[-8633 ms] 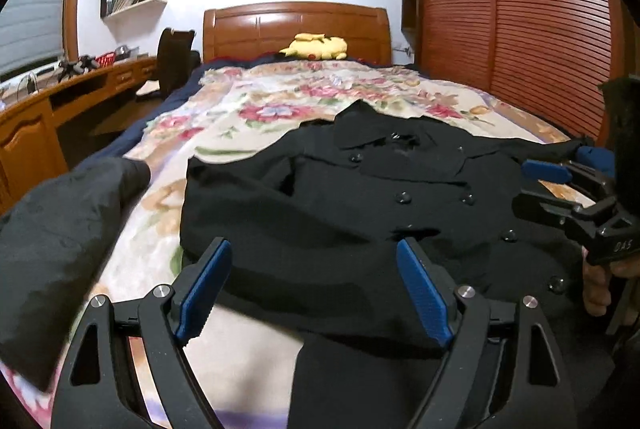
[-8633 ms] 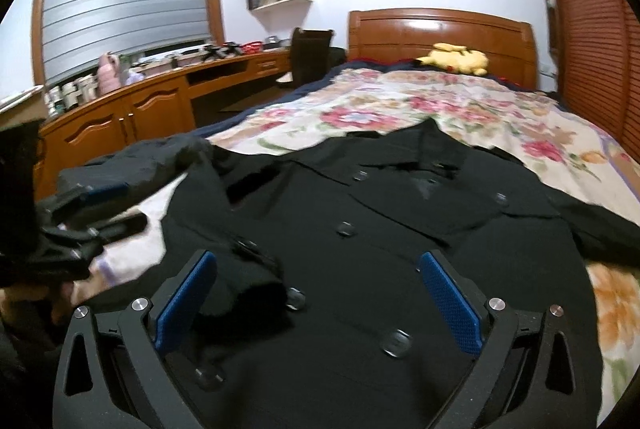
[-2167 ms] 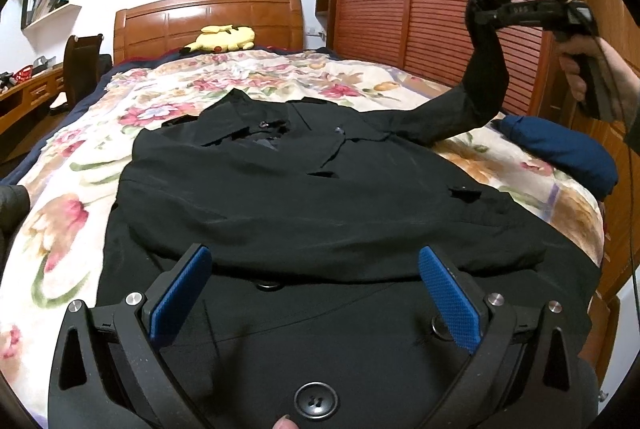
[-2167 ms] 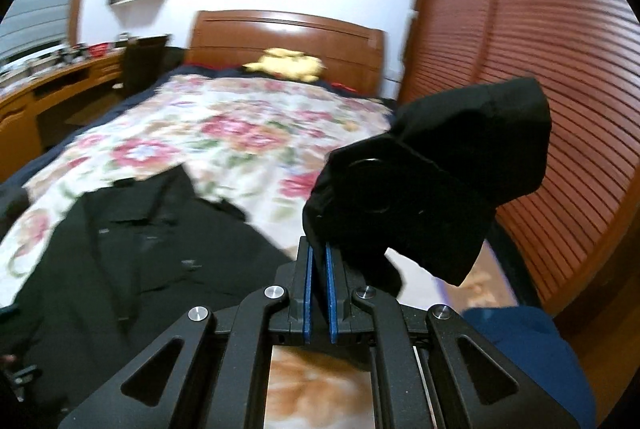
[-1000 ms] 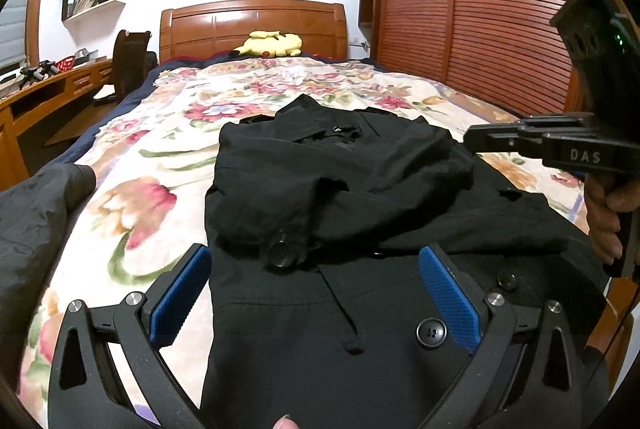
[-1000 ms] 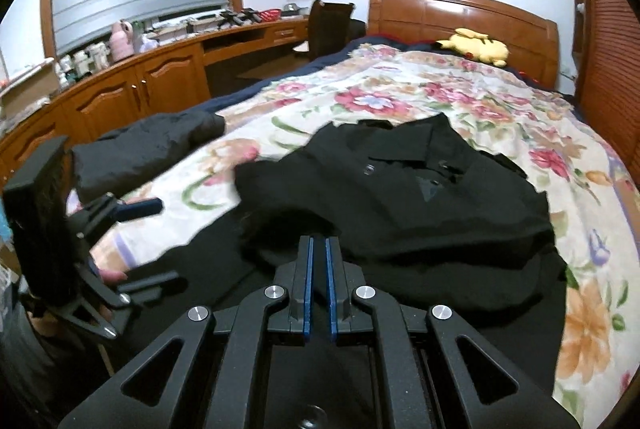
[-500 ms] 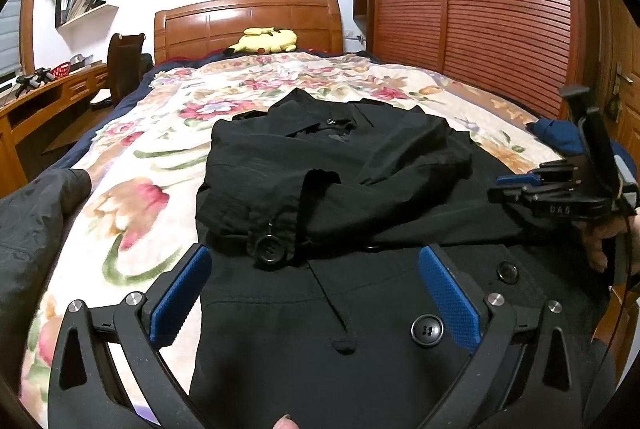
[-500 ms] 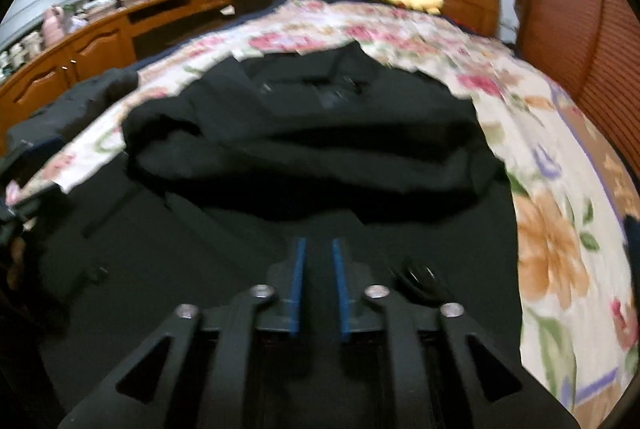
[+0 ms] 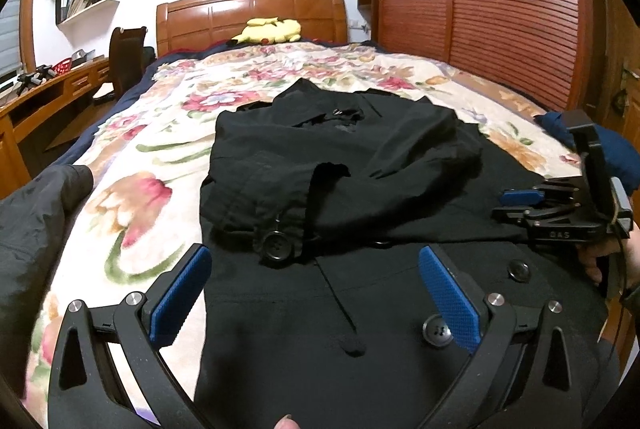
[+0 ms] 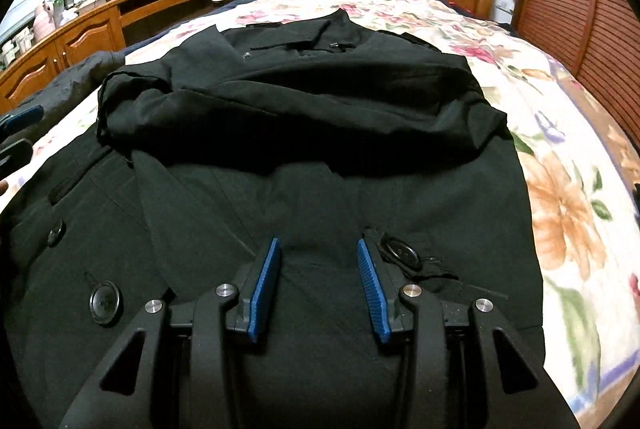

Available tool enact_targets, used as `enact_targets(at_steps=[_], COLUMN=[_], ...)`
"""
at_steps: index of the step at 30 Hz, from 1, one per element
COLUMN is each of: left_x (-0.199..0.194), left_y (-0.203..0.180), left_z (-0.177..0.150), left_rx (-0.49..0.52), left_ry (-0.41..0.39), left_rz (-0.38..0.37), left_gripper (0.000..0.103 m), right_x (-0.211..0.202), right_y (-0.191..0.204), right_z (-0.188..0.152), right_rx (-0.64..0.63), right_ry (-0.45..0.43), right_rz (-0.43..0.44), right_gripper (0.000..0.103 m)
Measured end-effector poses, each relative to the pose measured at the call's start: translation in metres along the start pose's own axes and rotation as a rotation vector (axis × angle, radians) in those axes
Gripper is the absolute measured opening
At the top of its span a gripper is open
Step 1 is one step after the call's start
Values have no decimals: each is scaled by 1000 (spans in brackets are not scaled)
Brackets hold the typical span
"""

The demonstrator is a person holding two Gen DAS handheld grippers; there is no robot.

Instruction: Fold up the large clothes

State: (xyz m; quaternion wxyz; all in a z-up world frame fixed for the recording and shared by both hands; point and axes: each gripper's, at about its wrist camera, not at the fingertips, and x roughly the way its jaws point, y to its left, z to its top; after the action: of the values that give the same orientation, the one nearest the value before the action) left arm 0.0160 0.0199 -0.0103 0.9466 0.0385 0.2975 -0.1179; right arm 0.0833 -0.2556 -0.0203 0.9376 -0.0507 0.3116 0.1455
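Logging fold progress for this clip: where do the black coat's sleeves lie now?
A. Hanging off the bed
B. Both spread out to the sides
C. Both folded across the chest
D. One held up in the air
C: both sleeves lie crossed over the black coat; neither spreads, lifts or hangs.

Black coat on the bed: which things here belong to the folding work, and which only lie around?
Job: black coat, left gripper, right gripper.

Lying about: yellow plush toy, blue cloth, grey garment, chair.
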Motion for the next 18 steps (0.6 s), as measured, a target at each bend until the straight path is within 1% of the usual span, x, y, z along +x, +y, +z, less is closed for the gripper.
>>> enact_targets(at_steps=[3,6,8,10,13,16,18], left_x=[3,7,12,19,33,46,56], left_y=[-1,-2,0,5,17,31,34], left_z=[9,22,32,42,59,72,78], left_rx=[8,15,29,35,15,-16,-12], left_ry=[13,23,26,36,60,85,103], left_rz=[28,25,43,59,68,89,93], left_gripper=[103,103,103,103,103,103,103], right_x=[3,9,5,1,-13,-15,-14], right_y=[1,5,-5,-7,-20,-21,-18], right_z=[2,4,-9,-14,-24,-25,-25], right_rx=[11,9,9,11,15,17,5], right_ry=[-8,-13,-19,-24,-31,-34,-31], right_rz=[12,9,11,14,24,26,14], right_gripper=[42,43,42,42,43,43,43])
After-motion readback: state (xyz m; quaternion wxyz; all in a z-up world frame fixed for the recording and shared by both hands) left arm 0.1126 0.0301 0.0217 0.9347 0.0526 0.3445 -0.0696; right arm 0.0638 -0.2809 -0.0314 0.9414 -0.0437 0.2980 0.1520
